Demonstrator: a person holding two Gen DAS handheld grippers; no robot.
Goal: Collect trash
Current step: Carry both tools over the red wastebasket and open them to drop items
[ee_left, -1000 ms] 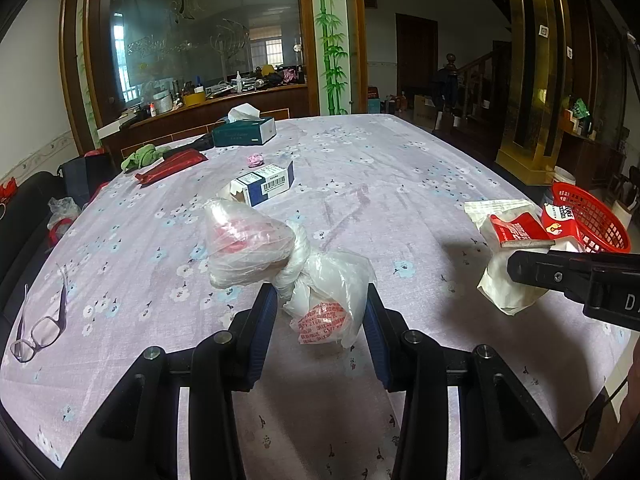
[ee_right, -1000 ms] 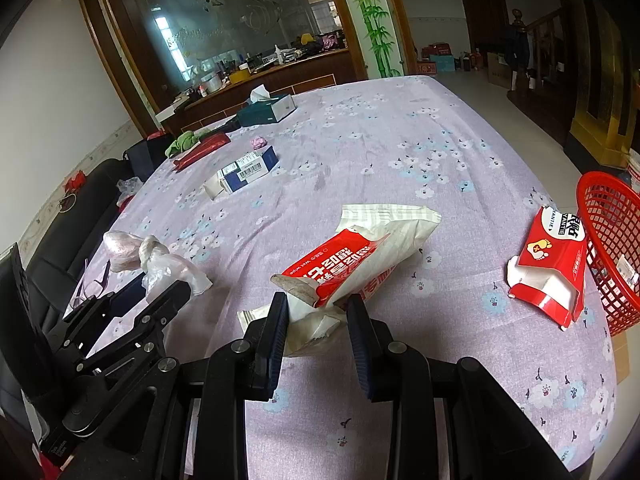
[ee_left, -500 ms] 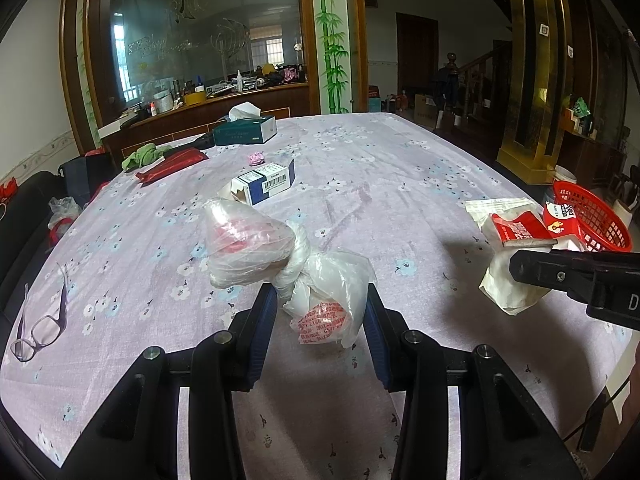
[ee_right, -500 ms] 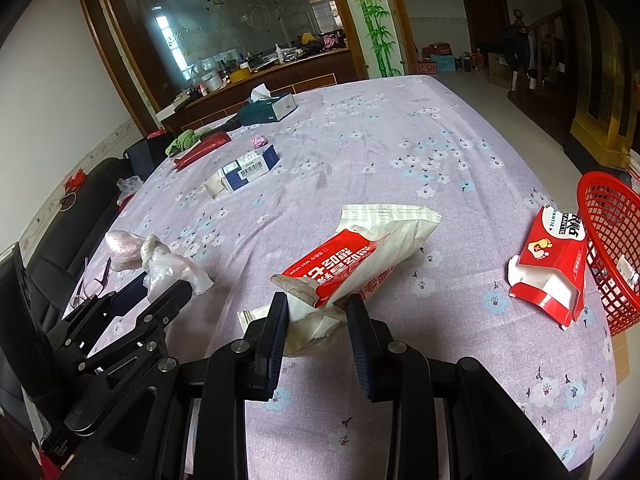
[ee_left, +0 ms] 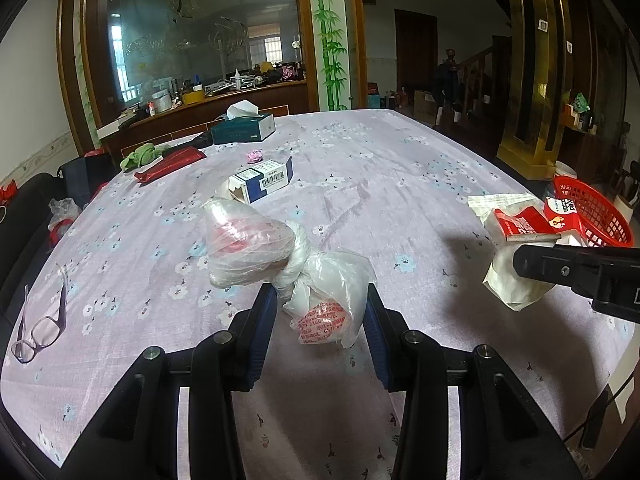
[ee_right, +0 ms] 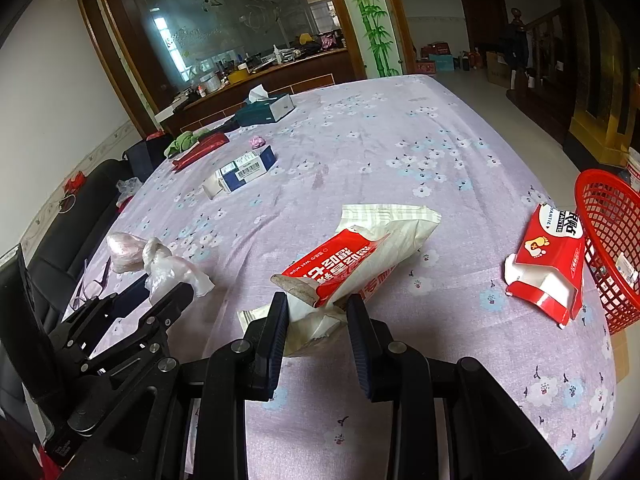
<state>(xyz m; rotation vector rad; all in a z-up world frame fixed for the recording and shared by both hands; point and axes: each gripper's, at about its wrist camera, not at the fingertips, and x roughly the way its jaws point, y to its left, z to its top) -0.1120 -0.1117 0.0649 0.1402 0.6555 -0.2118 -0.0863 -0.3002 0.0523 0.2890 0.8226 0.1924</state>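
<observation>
Two grippers work side by side over the floral tablecloth (ee_left: 400, 168): the left gripper (ee_left: 320, 312) stands with its blue pads spread around a knotted plastic bag (ee_left: 280, 256), its loose tail hanging between them — whether the pads press it cannot be told. To its right, the right gripper (ee_right: 316, 320) frames the crumpled near end of a red-and-white wipes packet (ee_right: 360, 252), jaws apart, apparently lined up to pinch. Farther right lie a red carton (ee_right: 548, 256) and the red basket (ee_right: 608, 216) at the table's edge — likely where the trash goes.
</observation>
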